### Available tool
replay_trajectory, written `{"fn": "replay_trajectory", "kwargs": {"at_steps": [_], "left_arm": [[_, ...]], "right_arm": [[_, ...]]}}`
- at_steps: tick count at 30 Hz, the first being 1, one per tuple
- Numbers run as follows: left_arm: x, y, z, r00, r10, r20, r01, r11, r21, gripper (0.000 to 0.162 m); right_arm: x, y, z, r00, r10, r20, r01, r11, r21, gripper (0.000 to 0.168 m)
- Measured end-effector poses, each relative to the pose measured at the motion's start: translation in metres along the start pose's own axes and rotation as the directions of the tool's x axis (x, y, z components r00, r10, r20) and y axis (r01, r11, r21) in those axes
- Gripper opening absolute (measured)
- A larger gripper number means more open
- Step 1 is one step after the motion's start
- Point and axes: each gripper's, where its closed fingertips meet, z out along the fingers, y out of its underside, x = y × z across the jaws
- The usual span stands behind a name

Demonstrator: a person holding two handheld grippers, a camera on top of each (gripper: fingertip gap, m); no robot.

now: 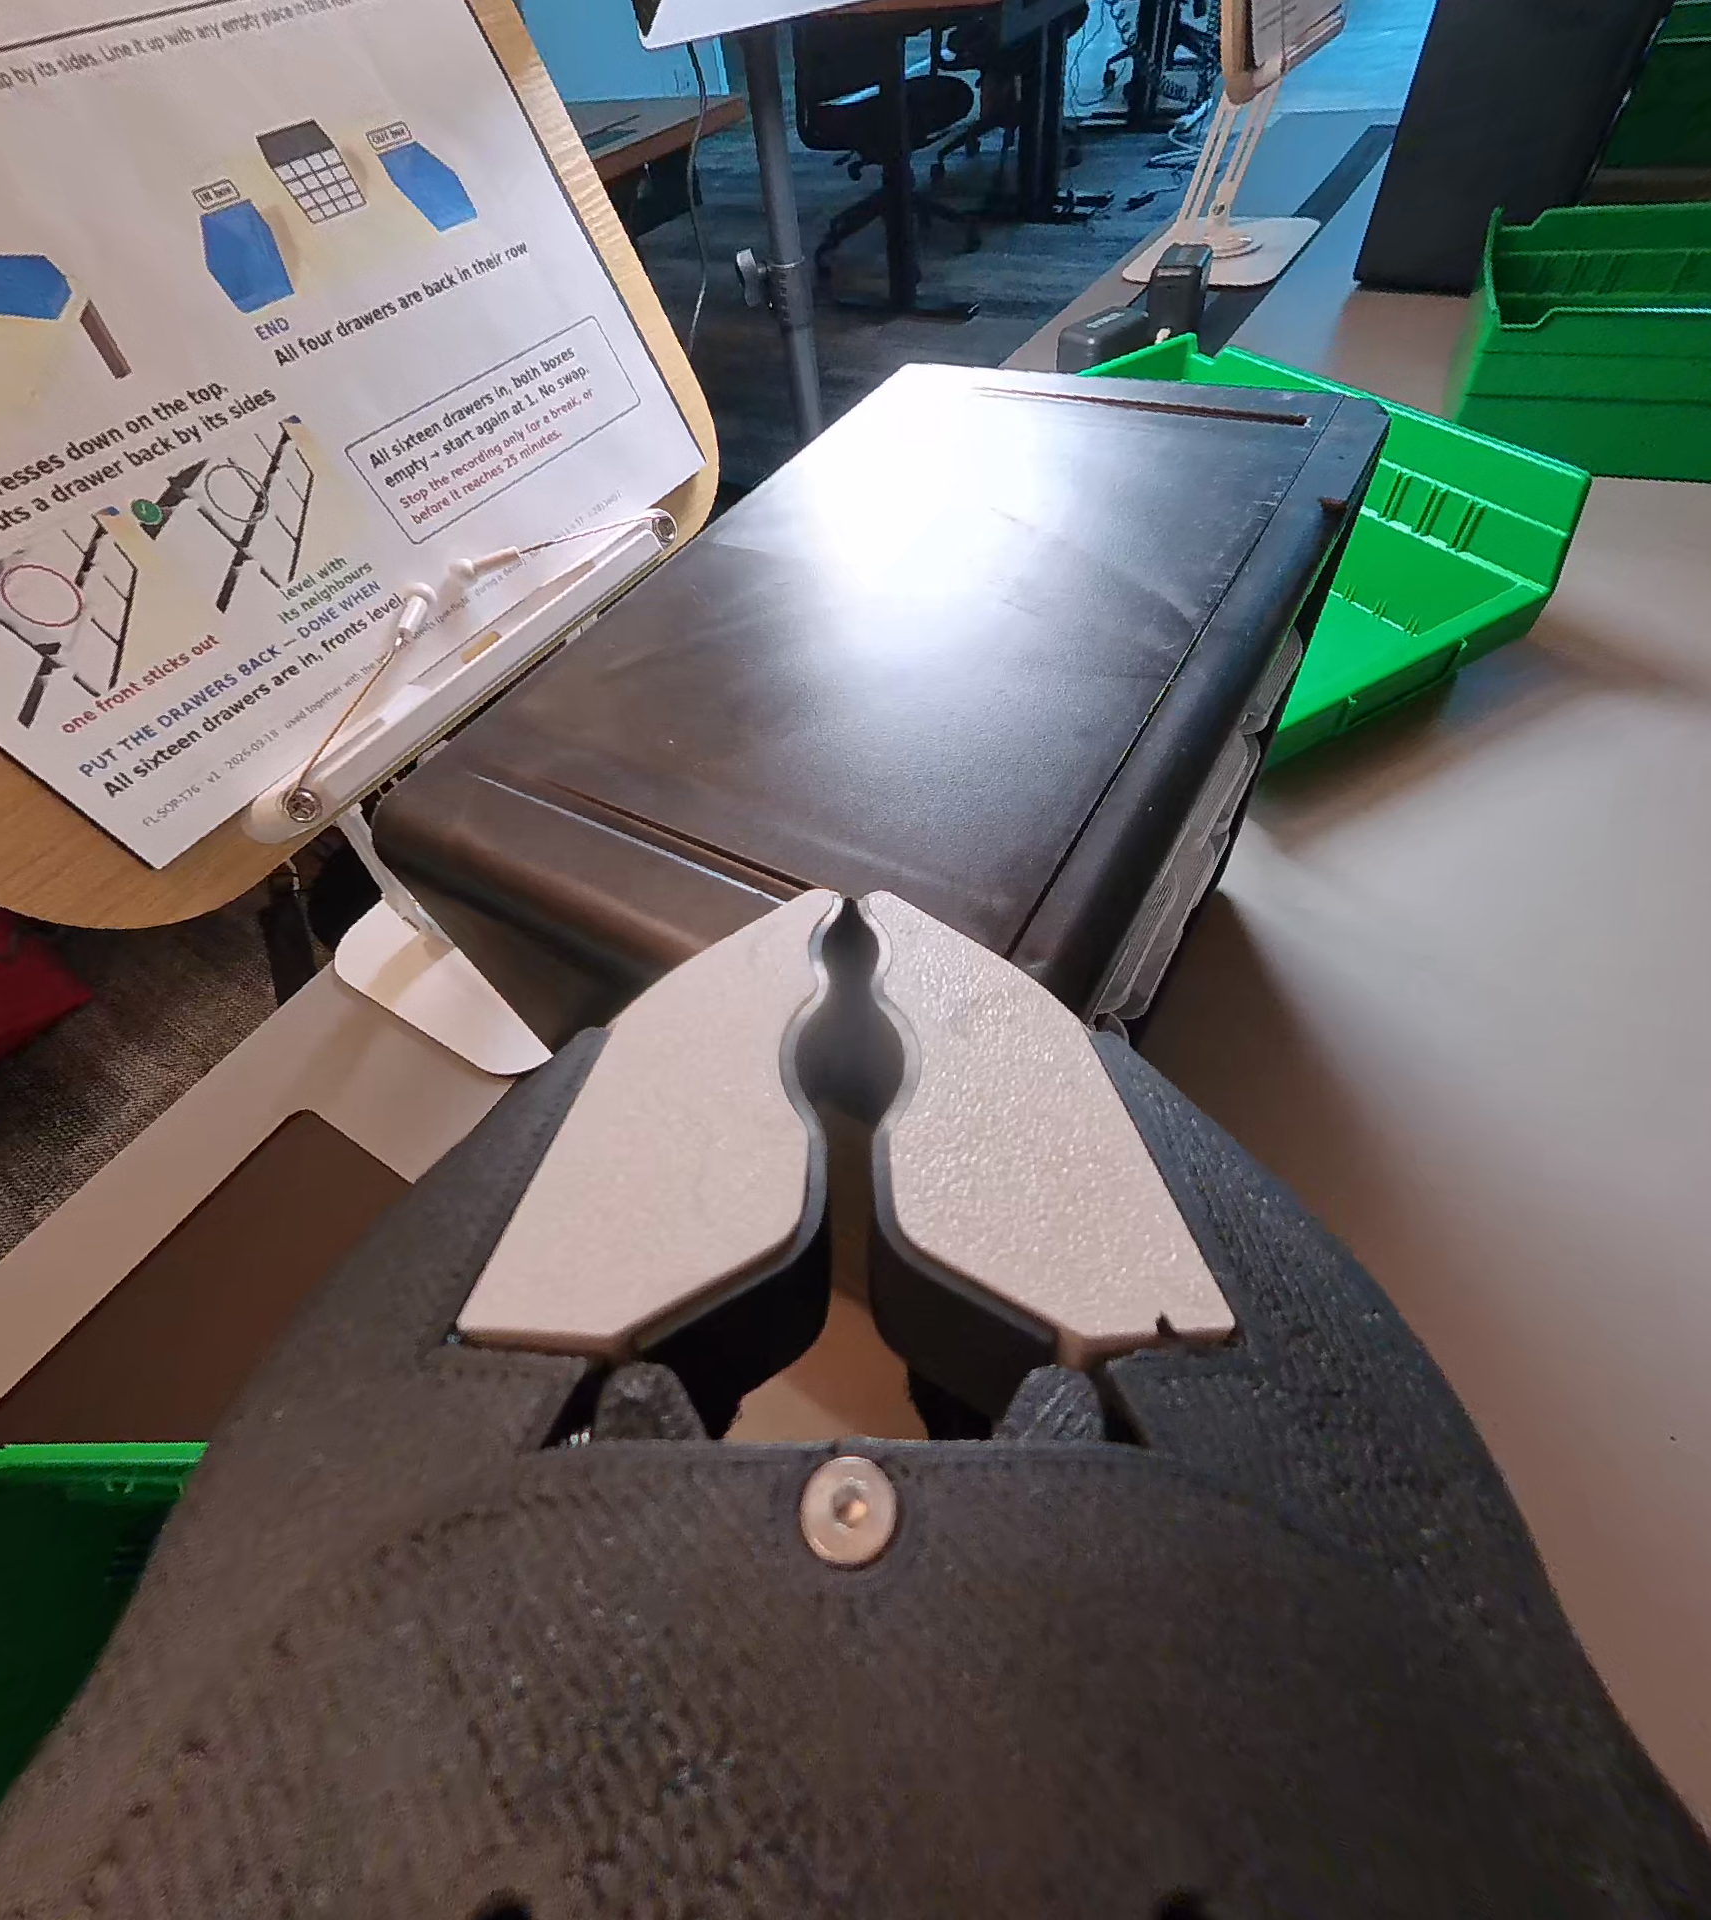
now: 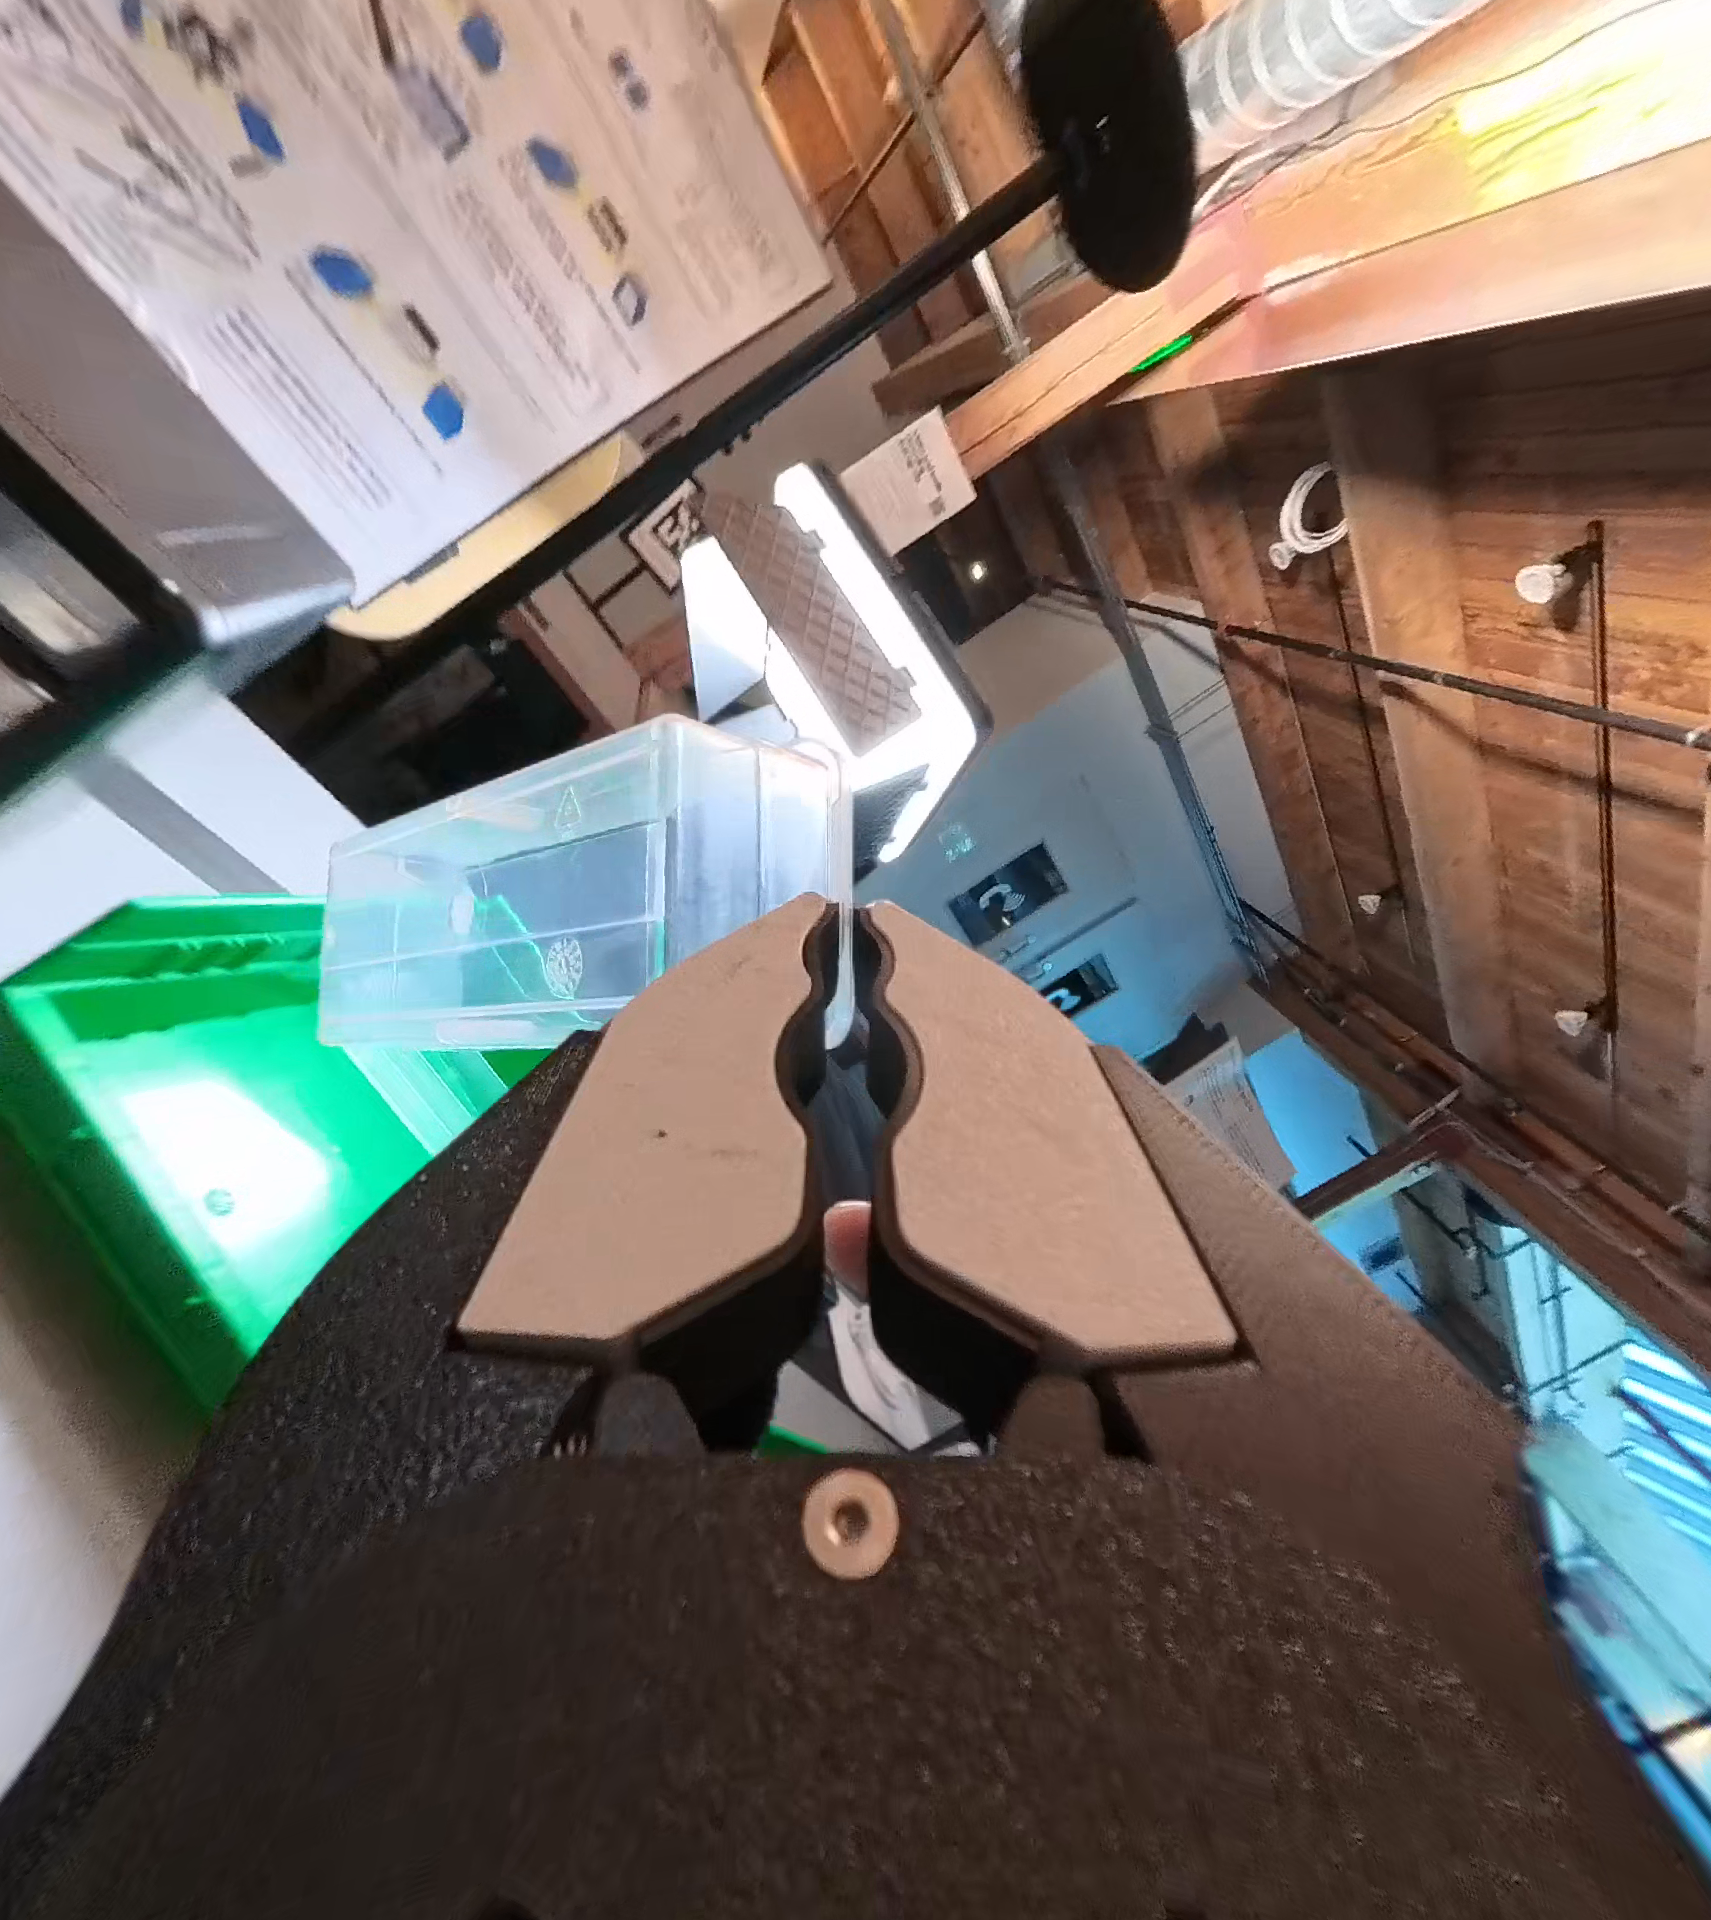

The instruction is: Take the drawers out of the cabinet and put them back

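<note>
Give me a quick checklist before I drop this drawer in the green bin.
1. Right gripper shut on the drawer by its front lip: ok.
2. Drawer empty, nothing to spill: ok.
3. Drawer over the green bin: cannot tell; the view is steeply tilted and the drawer overlaps only the bin's edge.
4. Bin has room: ok, its floor looks bare.
5. Left gripper shut and empty, at the cabinet top: ok.
6. Left gripper pressing the cabinet down: cannot tell.

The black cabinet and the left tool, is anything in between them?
No. In the left wrist view, the shut left tool sits right at the near edge of the black cabinet, nothing between them.
</note>
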Motion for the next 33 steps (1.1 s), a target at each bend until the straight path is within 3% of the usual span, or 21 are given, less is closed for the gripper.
{"fn": "replay_trajectory", "kwargs": {"at_steps": [9, 19, 22, 25, 27, 33], "left_arm": [[0.000, 0.000, 0.000, 1.000, 0.000, -0.001, 0.000, 1.000, 0.000, 0.000], [0.000, 0.000, 0.000, 1.000, 0.004, 0.003, -0.004, 1.000, 0.000, 0.000], [0.000, 0.000, 0.000, 1.000, 0.002, -0.001, -0.002, 1.000, 0.002, 0.000], [0.000, 0.000, 0.000, 1.000, -0.002, -0.009, 0.002, 1.000, 0.004, 0.000], [0.000, 0.000, 0.000, 1.000, -0.004, -0.013, 0.004, 1.000, 0.006, 0.000], [0.000, 0.000, 0.000, 1.000, -0.009, -0.016, 0.009, 1.000, 0.009, 0.000]], "right_arm": [[-0.082, 0.064, 0.133, 0.969, -0.196, 0.148, 0.216, 0.967, -0.135, 0.002], [-0.162, 0.156, 0.200, 0.828, -0.472, 0.302, 0.551, 0.785, -0.283, 0.002], [-0.171, 0.154, 0.205, 0.879, -0.379, 0.289, 0.456, 0.847, -0.274, 0.002], [-0.171, 0.148, 0.209, 0.955, -0.165, 0.245, 0.231, 0.934, -0.273, 0.002], [-0.176, 0.153, 0.209, 0.965, -0.029, 0.262, 0.108, 0.951, -0.290, 0.002], [-0.172, 0.175, 0.206, 0.972, -0.045, 0.230, 0.132, 0.915, -0.381, 0.002]]}}
